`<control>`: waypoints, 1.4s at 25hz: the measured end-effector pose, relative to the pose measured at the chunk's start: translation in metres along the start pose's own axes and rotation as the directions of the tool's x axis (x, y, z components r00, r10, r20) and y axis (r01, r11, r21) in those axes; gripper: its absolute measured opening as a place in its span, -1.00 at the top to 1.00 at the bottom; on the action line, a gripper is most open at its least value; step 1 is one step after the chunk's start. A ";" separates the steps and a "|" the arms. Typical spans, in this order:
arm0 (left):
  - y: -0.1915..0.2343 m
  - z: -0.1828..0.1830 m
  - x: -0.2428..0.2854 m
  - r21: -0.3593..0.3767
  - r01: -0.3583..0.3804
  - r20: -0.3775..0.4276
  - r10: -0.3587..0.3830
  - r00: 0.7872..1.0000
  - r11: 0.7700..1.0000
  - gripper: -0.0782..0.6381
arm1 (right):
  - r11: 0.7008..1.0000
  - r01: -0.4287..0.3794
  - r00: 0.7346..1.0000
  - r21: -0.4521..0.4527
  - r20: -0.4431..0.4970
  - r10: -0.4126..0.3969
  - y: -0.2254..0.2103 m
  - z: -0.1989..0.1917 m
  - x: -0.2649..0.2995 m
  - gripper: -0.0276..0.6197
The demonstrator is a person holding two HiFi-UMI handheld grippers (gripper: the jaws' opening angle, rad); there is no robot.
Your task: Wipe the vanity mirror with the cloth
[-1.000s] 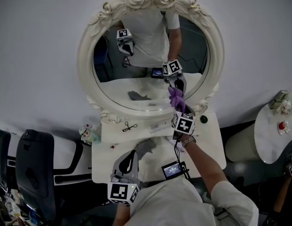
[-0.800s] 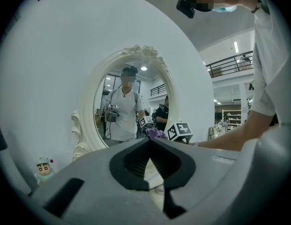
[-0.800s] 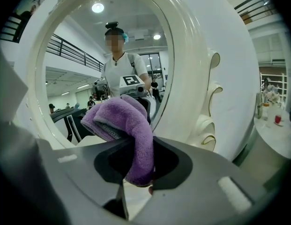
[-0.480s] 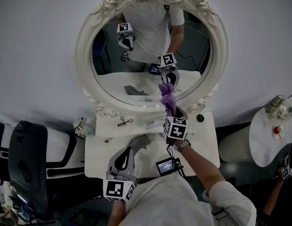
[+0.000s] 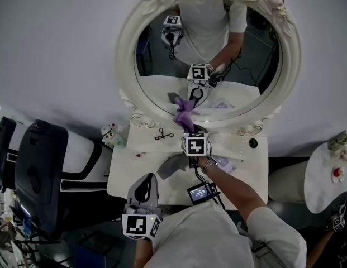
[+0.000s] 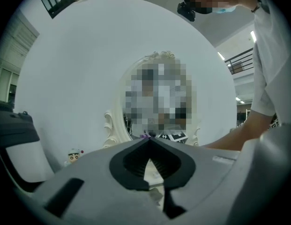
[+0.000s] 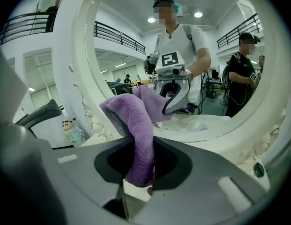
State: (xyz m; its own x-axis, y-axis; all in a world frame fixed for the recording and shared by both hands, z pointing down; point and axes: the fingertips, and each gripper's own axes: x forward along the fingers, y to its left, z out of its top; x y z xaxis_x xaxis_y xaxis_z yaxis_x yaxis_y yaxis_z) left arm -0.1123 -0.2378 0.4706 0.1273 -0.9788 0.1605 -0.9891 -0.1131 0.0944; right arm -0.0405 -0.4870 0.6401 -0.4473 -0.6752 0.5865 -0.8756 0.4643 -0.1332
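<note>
The oval vanity mirror (image 5: 257,49) in its cream carved frame (image 5: 126,54) stands at the back of the white vanity table (image 5: 122,175). My right gripper (image 5: 188,126) is shut on a purple cloth (image 5: 183,116), which meets its own reflection on the lower left part of the glass. In the right gripper view the cloth (image 7: 136,125) hangs folded between the jaws of the right gripper (image 7: 141,144), close to the mirror frame (image 7: 70,78). My left gripper (image 5: 146,180) stays low near the table's front edge, shut and holding nothing; the left gripper (image 6: 148,140) faces the mirror frame (image 6: 113,123).
A small figurine (image 5: 110,134) stands at the table's back left corner, with a black clip-like item (image 5: 162,134) beside it. A grey cloth (image 5: 172,165) lies mid-table. A dark round knob (image 5: 252,143) sits at the back right. Black chair (image 5: 36,172) on the left, round side table (image 5: 329,177) on the right.
My right gripper has carried the purple cloth leftwards along the lower glass, from the lower right to the lower left. The head view has shifted. The left gripper stays low.
</note>
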 end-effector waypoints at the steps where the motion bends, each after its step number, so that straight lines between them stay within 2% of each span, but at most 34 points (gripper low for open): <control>1: 0.004 -0.001 -0.004 -0.005 -0.021 -0.001 0.021 1.000 1.000 0.77 | 1.000 -0.004 1.000 0.014 -0.009 0.004 0.004 0.000 0.006 0.61; 6: 0.018 -0.011 -0.019 -0.016 -0.099 -0.021 0.098 0.995 0.995 0.77 | 0.999 0.020 1.000 0.042 -0.010 -0.019 0.004 0.002 0.027 0.61; 9: 0.020 -0.013 -0.019 -0.020 -0.106 -0.025 0.106 0.994 0.994 0.77 | 0.998 0.028 1.000 0.063 0.001 -0.028 0.000 0.002 0.028 0.61; 20: -0.013 -0.012 0.018 0.007 0.073 -0.039 -0.073 0.997 0.997 0.77 | 0.977 0.182 0.983 0.108 0.010 -0.184 -0.075 -0.006 0.006 0.61; 35: -0.046 -0.009 0.051 0.008 0.267 -0.025 -0.266 0.964 0.964 0.77 | 0.923 0.362 0.925 0.130 0.076 -0.373 -0.159 0.005 -0.054 0.60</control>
State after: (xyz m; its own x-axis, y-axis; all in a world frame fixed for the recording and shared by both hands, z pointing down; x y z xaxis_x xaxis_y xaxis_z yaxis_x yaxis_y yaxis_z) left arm -0.0594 -0.2806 0.4833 0.3881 -0.9086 0.1543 -0.9199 -0.3715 0.1256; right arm 0.1216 -0.5269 0.6259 -0.1009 -0.8409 0.5318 -0.9938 0.1098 -0.0150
